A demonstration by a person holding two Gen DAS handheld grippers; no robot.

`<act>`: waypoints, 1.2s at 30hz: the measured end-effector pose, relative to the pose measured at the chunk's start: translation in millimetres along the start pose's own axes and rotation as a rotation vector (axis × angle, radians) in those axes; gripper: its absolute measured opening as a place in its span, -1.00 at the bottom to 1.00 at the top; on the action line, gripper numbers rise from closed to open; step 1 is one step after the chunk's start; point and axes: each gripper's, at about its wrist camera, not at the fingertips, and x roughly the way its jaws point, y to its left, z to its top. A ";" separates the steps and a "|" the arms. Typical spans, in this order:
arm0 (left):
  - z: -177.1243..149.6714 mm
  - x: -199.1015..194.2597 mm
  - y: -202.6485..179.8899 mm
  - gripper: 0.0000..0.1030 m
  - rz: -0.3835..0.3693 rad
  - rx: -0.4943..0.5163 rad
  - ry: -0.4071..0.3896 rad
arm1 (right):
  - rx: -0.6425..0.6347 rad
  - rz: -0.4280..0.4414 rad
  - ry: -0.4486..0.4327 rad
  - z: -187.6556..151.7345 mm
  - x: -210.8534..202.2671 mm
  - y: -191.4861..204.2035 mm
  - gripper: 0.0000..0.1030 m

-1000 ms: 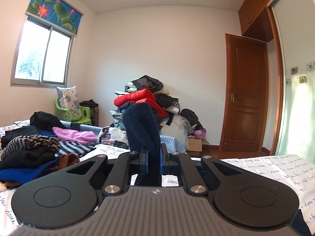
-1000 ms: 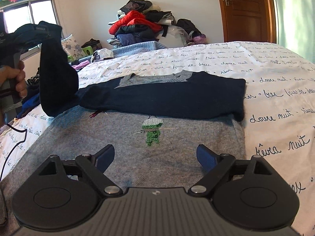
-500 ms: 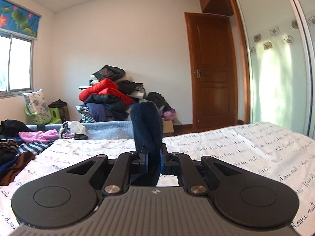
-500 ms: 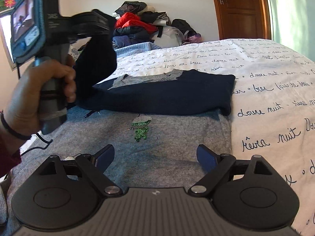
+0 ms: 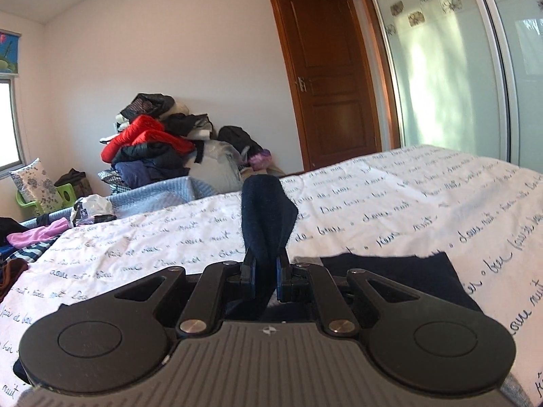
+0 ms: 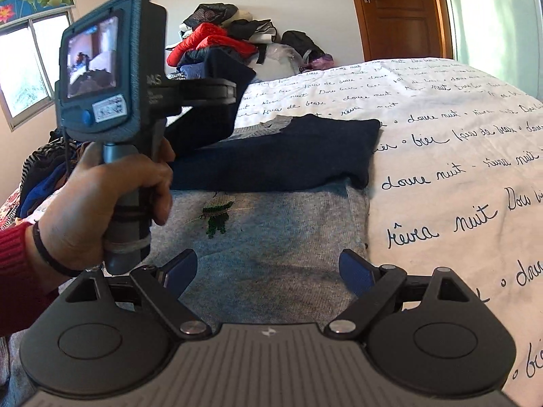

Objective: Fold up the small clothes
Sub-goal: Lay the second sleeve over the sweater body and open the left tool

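Note:
A grey sweater point(image 6: 271, 264) with a small green figure lies flat on the bed. Its dark navy sleeves are folded across the top point(image 6: 288, 156). My left gripper point(image 5: 265, 279) is shut on a navy sleeve end point(image 5: 266, 217) and holds it up above the folded navy part point(image 5: 400, 274). In the right wrist view the left gripper point(image 6: 207, 91) shows in a hand, over the sweater's left side, with the sleeve hanging from it. My right gripper point(image 6: 268, 271) is open and empty, low over the sweater's grey body.
The bed has a white sheet point(image 6: 458, 142) with script writing, running off to the right. A heap of clothes point(image 5: 152, 149) stands against the far wall. More clothes point(image 5: 27, 244) lie at the bed's left edge. A wooden door point(image 5: 332, 78) is behind.
My left gripper has carried the navy sleeve to the right, over the sweater, and has turned toward the door. My right gripper has stayed open over the grey body.

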 end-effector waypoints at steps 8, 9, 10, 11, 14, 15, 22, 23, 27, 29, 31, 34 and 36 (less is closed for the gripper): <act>-15.8 3.8 -20.2 -0.75 -0.069 0.082 0.047 | 0.024 -0.006 0.006 -2.2 -3.7 -7.6 0.77; -17.3 4.9 -22.1 -0.68 -0.096 0.096 0.063 | 0.028 -0.005 0.008 -2.2 -3.8 -8.5 0.77; -19.0 5.0 -23.9 -0.59 -0.119 0.109 0.074 | 0.031 -0.004 0.010 -2.2 -3.5 -9.2 0.77; -20.9 3.9 -25.9 -0.47 -0.129 0.122 0.074 | 0.033 -0.005 0.014 -1.7 -2.6 -9.3 0.77; -26.5 -5.1 -34.3 -0.28 -0.135 0.168 0.034 | 0.034 -0.005 0.018 -4.5 -5.1 -6.3 0.77; -26.8 -8.1 -35.9 -0.11 -0.129 0.177 0.023 | 0.031 -0.006 0.020 -4.9 -5.0 -6.5 0.77; -13.7 -24.9 -27.9 0.36 -0.105 0.148 -0.050 | 0.025 -0.006 0.023 -5.2 -6.4 -6.3 0.77; -12.9 -22.1 -25.4 0.36 -0.115 0.147 -0.034 | 0.025 -0.007 0.024 -5.4 -6.3 -6.2 0.77; -25.1 -17.7 -31.0 0.37 -0.179 0.234 0.012 | 0.023 -0.007 0.025 -6.8 -6.4 -5.5 0.77; -33.4 -16.8 -38.7 0.37 -0.192 0.297 0.028 | 0.022 -0.006 0.025 -7.1 -6.6 -5.0 0.78; -41.3 -13.5 -44.6 0.35 -0.217 0.327 0.047 | 0.021 -0.007 0.026 -7.4 -6.5 -4.8 0.78; -47.4 -5.1 -51.4 -0.05 -0.283 0.342 0.106 | 0.020 -0.009 0.029 -8.3 -6.6 -4.3 0.78; -48.6 -2.2 -52.3 -0.34 -0.321 0.320 0.133 | 0.020 -0.010 0.030 -7.5 -7.0 -3.9 0.78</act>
